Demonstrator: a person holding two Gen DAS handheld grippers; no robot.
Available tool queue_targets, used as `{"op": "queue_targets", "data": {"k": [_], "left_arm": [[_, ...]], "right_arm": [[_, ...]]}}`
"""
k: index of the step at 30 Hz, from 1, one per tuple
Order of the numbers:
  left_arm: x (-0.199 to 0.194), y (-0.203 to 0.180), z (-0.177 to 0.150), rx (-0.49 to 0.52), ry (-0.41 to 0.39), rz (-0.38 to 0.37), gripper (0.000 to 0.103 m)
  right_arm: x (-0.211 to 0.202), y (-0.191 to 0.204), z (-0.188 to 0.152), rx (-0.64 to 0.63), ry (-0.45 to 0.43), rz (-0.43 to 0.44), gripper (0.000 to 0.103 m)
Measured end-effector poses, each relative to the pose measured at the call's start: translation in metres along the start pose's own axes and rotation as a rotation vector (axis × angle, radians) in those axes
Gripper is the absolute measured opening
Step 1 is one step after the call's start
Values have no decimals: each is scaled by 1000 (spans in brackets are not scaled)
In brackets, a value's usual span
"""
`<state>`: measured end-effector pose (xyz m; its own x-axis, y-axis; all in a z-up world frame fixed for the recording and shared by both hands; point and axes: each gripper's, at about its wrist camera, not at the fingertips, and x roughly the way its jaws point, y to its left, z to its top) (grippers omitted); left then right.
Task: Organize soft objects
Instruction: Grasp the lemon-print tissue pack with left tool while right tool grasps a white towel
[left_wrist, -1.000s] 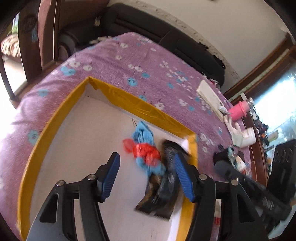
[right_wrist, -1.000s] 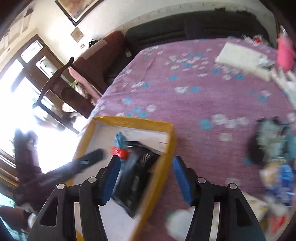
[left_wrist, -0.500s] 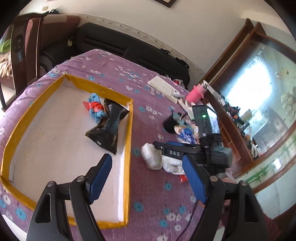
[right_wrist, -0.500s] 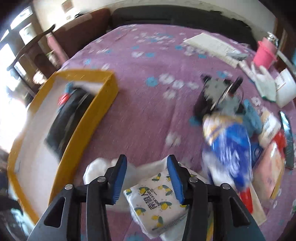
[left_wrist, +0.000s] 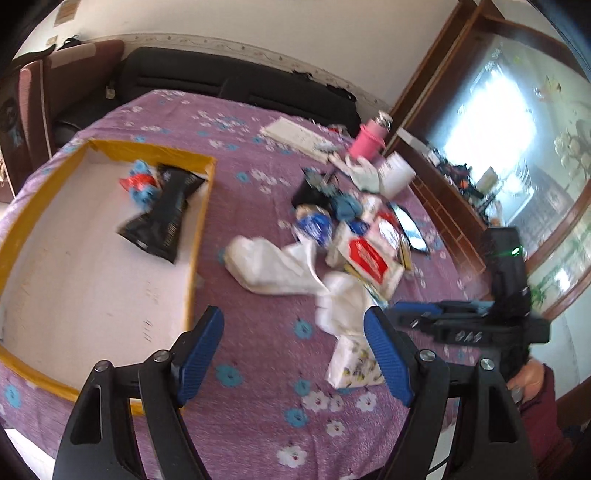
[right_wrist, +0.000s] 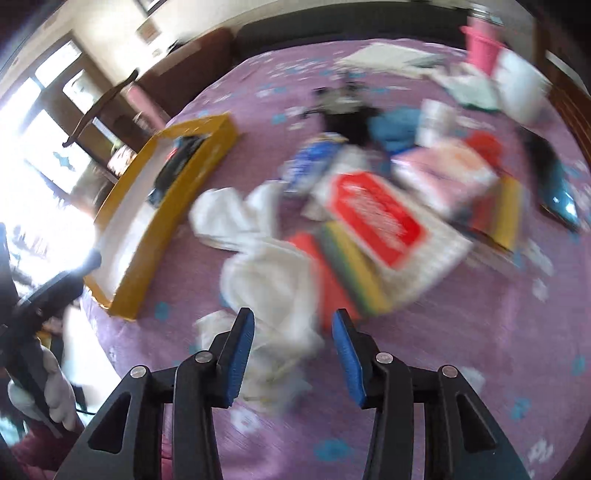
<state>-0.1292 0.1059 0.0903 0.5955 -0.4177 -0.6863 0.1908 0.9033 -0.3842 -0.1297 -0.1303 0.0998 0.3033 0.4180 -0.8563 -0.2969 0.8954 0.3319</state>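
My left gripper (left_wrist: 293, 347) hangs open over bare purple bedspread, with nothing between its blue pads. The yellow-rimmed tray (left_wrist: 199, 236) lies to its left and holds a black pouch (left_wrist: 166, 210) and a blue-and-red bundle (left_wrist: 140, 182). White cloth (left_wrist: 273, 266) trails from the tray's corner toward my right gripper (left_wrist: 397, 308), beside a lemon-print tissue pack (left_wrist: 351, 365). In the right wrist view my right gripper (right_wrist: 293, 332) has its jaws partly apart over that white cloth (right_wrist: 266, 280). Blur hides whether the pads press on it.
A pile of packets lies right of the cloth: a red-labelled pack (left_wrist: 369, 258), a blue bag (left_wrist: 314, 225) and a phone (left_wrist: 408, 225). A pink bottle (left_wrist: 367, 138) stands at the far edge. A dark sofa (left_wrist: 221, 81) runs behind the bed.
My left gripper drew back from the tray toward the right and its jaws widened; the black pouch stays in the tray. My right gripper swung from the tray to the white cloth and narrowed.
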Motion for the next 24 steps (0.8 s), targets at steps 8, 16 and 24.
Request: {"op": "queue_targets", "data": {"k": [8,16,24], "left_arm": [[51,-50,-29,158,125,26,77],[94,-93,-46,393,139,75,85],[103,-102,-54,402,169,82,75]], "right_arm": [[-29,-51,-33,132,-87,-9,55],[-33,-63,-48,172,-116,13,57],[-32,-63,-51,171,-128,28,59]]}}
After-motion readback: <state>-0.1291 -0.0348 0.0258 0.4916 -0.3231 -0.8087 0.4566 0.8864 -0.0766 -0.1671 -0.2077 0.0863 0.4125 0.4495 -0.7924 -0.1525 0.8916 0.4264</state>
